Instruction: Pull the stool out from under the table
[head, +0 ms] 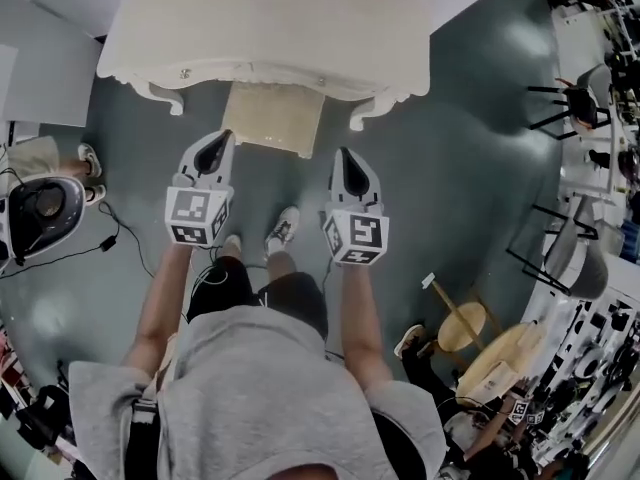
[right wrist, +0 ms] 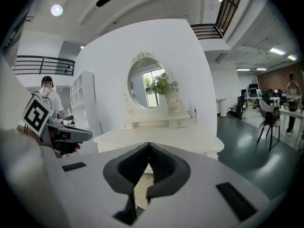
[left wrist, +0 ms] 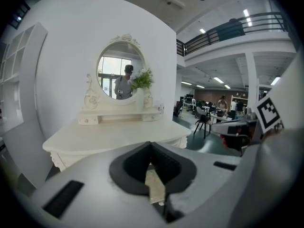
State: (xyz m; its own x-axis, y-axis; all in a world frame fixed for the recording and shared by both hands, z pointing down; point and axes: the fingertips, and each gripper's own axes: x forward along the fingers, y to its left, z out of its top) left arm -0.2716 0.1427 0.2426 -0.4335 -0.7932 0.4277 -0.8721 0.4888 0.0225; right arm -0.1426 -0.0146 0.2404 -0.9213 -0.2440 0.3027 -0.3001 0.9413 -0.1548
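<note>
- Closest to me, held out over the grey floor [head: 455,183], my left tool [head: 219,140] and right tool [head: 345,158] are both closed tight, with nothing between the jaws.
- Just past their tips sits the cream stool [head: 272,120]. Its seat pokes partway out between the front legs, and the rest is tucked beneath. Neither tool appears to touch it.
- Beyond it stands the white worktop [head: 270,33], carrying an oval mirror [left wrist: 120,77] and a vase of greenery [left wrist: 141,83].
- By my reckoning none of the pull is done. I must open a tool, take the seat's near edge, then draw the stool back towards me.
</note>
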